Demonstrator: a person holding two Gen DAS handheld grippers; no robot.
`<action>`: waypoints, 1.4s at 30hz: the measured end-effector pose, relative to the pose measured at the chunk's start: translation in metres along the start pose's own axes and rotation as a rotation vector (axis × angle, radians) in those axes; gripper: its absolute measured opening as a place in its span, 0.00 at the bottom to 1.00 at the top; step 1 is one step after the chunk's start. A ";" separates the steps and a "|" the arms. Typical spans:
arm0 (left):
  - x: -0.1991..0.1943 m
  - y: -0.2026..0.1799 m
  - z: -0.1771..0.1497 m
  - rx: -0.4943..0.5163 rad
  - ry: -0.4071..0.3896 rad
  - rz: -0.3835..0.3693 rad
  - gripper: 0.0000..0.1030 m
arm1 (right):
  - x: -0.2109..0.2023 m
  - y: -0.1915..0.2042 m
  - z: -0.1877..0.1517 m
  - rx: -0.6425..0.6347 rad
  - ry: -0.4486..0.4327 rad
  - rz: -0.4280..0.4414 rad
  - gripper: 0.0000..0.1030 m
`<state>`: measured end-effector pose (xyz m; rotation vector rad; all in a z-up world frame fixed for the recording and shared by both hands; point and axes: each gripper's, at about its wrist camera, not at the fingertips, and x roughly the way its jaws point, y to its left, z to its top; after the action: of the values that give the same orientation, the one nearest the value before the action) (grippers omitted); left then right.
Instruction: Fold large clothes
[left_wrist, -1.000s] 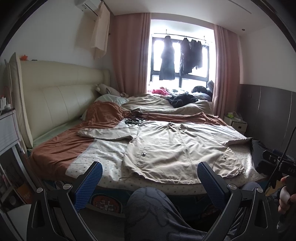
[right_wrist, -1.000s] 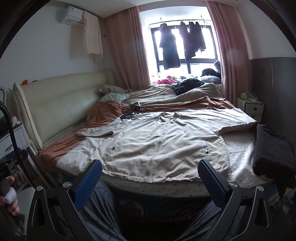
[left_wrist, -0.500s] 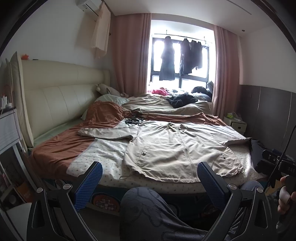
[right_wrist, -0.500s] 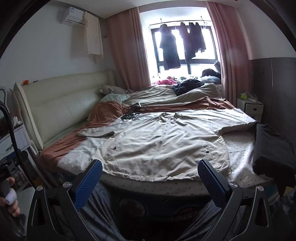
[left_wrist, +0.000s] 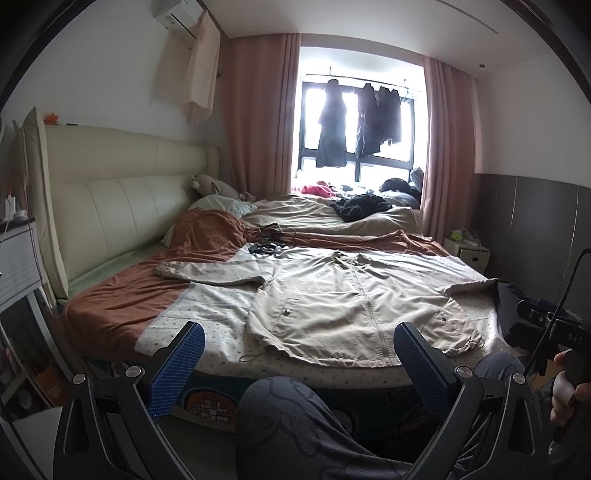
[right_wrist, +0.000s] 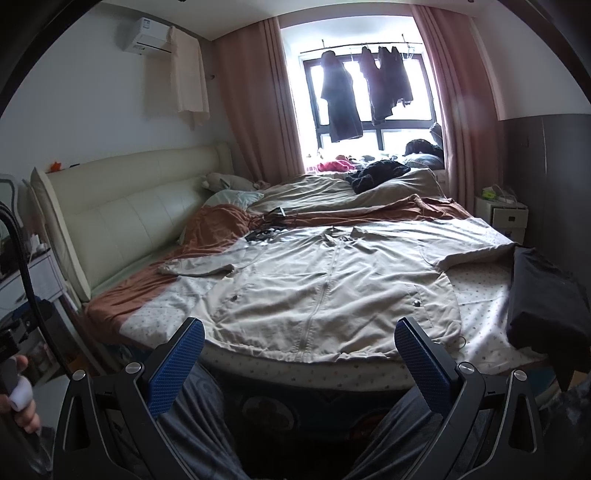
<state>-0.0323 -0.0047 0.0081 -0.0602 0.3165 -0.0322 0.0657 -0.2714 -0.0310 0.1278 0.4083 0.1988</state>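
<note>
A big tan jacket (left_wrist: 354, 306) lies flat on the bed (left_wrist: 207, 314), front side up, zipper closed, with both sleeves spread out to the sides. The left gripper (left_wrist: 299, 365) is held in front of the bed's near edge, its jaws wide open and holding nothing. The right gripper (right_wrist: 299, 363) is there too, jaws wide open and empty. A dark folded cloth (right_wrist: 543, 299) sits just beside the jacket's right sleeve.

We look from both wrists, low at the bed's (left_wrist: 221, 314) foot, toward the window (right_wrist: 369, 92). Both share the spread jacket (left_wrist: 354, 306), left view offset leftward.
</note>
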 end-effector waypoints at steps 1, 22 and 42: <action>0.000 0.000 -0.001 -0.002 0.000 -0.001 1.00 | 0.000 0.000 0.001 0.003 0.001 -0.004 1.00; 0.080 0.031 0.036 -0.049 0.071 0.034 1.00 | 0.064 -0.011 0.046 -0.034 0.017 0.020 1.00; 0.237 0.098 0.075 -0.079 0.175 0.194 1.00 | 0.239 -0.041 0.104 -0.023 0.112 0.065 1.00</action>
<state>0.2184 0.0879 -0.0006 -0.1052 0.4977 0.1681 0.3300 -0.2680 -0.0338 0.1081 0.5132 0.2759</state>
